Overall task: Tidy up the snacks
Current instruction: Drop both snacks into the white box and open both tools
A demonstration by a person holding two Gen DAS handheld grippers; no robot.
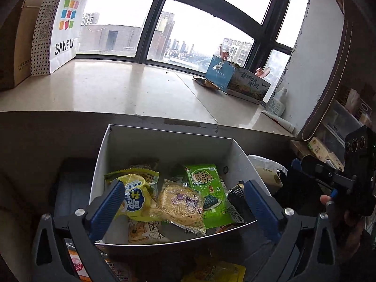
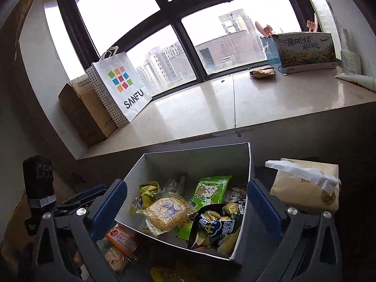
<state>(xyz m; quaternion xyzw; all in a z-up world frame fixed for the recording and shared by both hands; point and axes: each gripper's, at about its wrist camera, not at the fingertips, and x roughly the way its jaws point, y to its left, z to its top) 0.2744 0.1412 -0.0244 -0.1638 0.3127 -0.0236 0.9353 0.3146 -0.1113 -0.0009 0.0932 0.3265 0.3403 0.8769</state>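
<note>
Two paper bags [image 2: 119,87] on sill – tissue pack [image 2: 305,185] beside snack box [image 2: 195,162].

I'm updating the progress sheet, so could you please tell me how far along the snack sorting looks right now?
Done: the white box already holds several packs, including a green seaweed pack, a noodle cake and a black chip bag. In hand: nothing; the left tool and right tool are both open and empty. Left: an orange packet and yellow packet lie outside the box.
</note>
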